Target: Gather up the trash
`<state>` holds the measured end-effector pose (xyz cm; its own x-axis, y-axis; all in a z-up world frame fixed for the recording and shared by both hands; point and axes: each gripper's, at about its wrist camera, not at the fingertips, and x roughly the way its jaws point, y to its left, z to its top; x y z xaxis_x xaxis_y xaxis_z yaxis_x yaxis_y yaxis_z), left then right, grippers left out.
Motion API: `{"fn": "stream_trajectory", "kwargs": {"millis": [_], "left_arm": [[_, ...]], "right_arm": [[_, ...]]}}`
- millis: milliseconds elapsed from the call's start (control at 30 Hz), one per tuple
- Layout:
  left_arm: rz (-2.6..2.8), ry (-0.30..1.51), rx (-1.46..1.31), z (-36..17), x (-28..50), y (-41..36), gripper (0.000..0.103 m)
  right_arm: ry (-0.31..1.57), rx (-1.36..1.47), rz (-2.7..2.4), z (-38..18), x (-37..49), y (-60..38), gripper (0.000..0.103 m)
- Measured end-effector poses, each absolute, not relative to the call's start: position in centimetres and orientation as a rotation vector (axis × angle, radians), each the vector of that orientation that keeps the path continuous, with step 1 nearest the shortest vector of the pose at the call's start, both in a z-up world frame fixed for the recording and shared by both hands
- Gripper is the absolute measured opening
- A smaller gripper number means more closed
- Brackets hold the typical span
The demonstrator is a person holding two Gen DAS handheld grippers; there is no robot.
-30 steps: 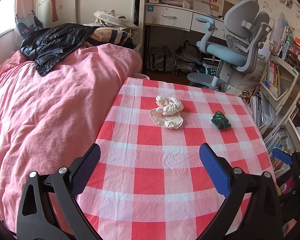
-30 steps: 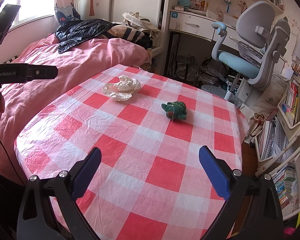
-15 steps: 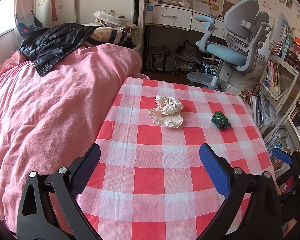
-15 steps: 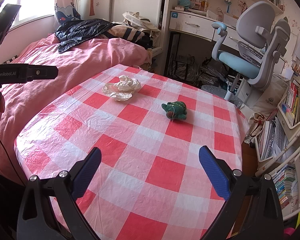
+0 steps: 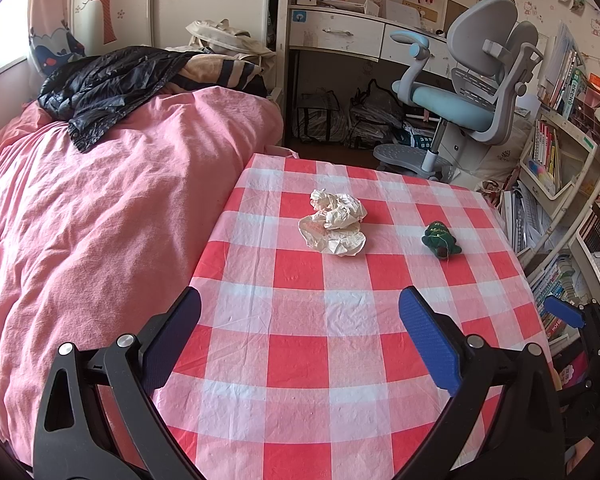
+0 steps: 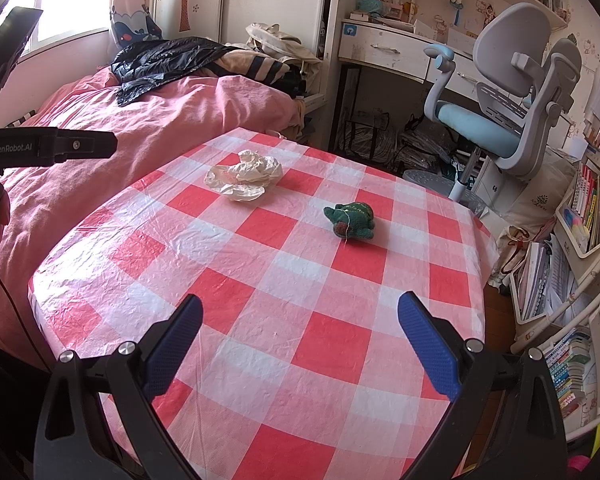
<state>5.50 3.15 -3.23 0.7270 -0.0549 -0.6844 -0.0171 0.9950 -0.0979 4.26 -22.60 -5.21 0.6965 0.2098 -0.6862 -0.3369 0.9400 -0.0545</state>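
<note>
Both jaws stand spread and empty: we hold the left gripper (image 5: 300,336) and right gripper (image 6: 300,340) above the checked tablecloth (image 5: 300,360). We see 1 crumpled paper wad (image 5: 334,228) lying far ahead, near a green plush toy (image 6: 352,220).

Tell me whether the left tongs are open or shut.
Open. The left tongs stand spread wide above the checked tablecloth, nothing between the blue pads.
</note>
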Motion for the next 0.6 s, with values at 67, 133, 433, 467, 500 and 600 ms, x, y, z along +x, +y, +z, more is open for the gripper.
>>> {"fn": "stream_trajectory", "kwargs": {"millis": [67,133,433,467,500,600], "left_arm": [[-0.021,0.757,-0.099,-3.2,5.5,3.2,0.096],[-0.020,0.757,-0.100,-3.2,5.5,3.2,0.096],[-0.025,0.760,-0.094,-3.4,5.6,3.3,0.096],[-0.025,0.766,-0.094,-3.7,5.7,3.6,0.096],[-0.023,0.774,-0.095,-4.0,5.9,3.8,0.096],[0.002,0.815,-0.142,-5.3,7.3,5.8,0.096]], "right_arm": [[0.740,-0.182,0.307,-5.2,4.3,-22.6,0.094],[0.741,-0.181,0.307,-5.2,4.3,-22.6,0.094],[0.739,-0.186,0.312,-5.2,4.2,-22.5,0.094],[0.736,-0.183,0.313,-5.2,4.2,-22.6,0.094],[0.739,-0.170,0.314,-5.2,4.4,-22.8,0.094],[0.761,-0.108,0.299,-5.6,5.2,-23.4,0.094]]}}
